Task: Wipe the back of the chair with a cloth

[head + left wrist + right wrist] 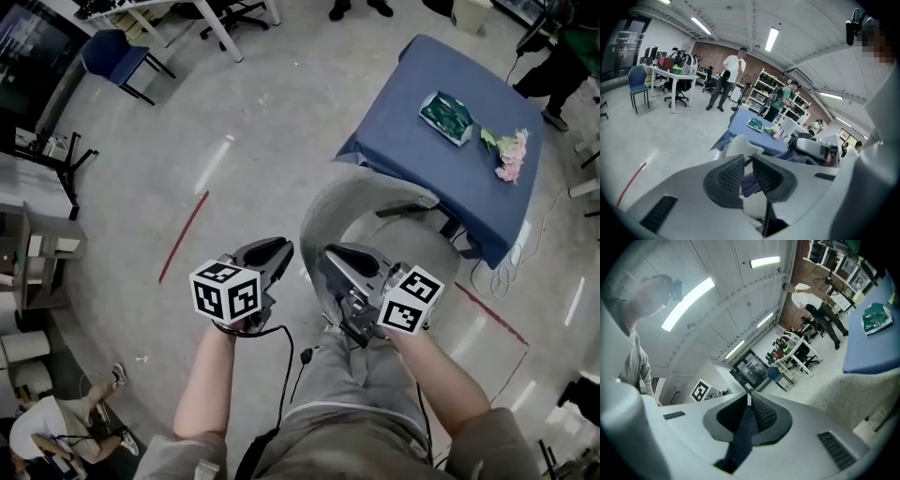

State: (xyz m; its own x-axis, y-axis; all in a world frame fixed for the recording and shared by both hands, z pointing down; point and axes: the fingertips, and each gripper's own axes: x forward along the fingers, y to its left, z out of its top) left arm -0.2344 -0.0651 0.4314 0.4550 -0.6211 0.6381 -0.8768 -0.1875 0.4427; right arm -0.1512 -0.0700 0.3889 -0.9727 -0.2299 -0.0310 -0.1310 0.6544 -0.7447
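Note:
The pale grey chair (339, 208) stands right in front of me, its curved back (855, 394) filling the lower right of the right gripper view. My right gripper (749, 397) is shut on a dark blue cloth (742, 440), which hangs down out of the jaws. In the head view this gripper (328, 255) sits just above the chair's near edge. My left gripper (277, 251) is beside it on the left, jaws a narrow gap apart (746, 160) with nothing pressed between the pads. The chair (740, 145) and a bluish patch show through that gap.
Behind the chair is a table with a blue cover (412, 141) bearing a green packet (447, 114) and pink flowers (511, 155). A red tape line (183, 236) crosses the floor at the left. A blue chair (117, 56) stands far left. People stand farther off.

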